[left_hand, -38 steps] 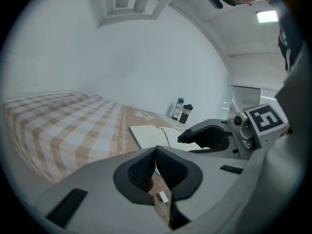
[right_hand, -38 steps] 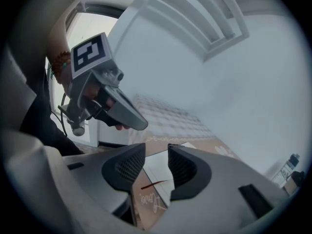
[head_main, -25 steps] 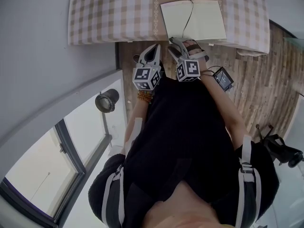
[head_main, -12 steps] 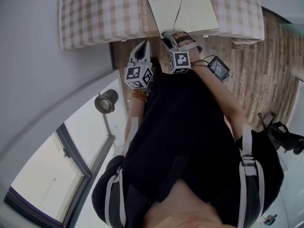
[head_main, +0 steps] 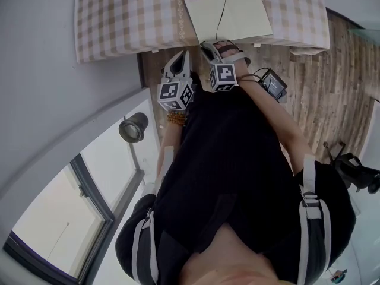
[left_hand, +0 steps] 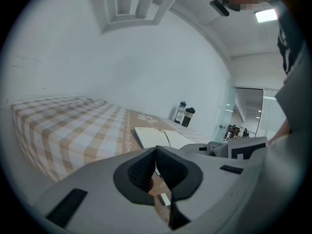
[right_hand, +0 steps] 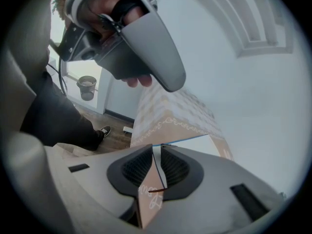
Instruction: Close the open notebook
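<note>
1. Starting at the left of the head view: a beige-and-white checked tablecloth [head_main: 119, 16] covers the table along the top edge.
2. The left gripper [head_main: 181, 57] hangs just off the table's near edge, short of the cloth. In its own view the dark ribbed pads are pressed together at the tips [left_hand: 156, 149], with nothing between them.
3. The right gripper [head_main: 209, 43] is beside it, with its tips at the near edge of the open cream-paged notebook [head_main: 228, 13].
4. The right gripper's jaws have just been closing. In the right gripper view they stand a narrow slit apart [right_hand: 157, 147]. The notebook's thin dark ribbon marker [right_hand: 158, 172] runs down through the slit, with the cloth visible behind it.
5. The notebook lies flat on the cloth, both pages up, right of the table's centre.
6. A small black device [head_main: 272, 85] sits at the right wrist, above the wooden floor.
</note>
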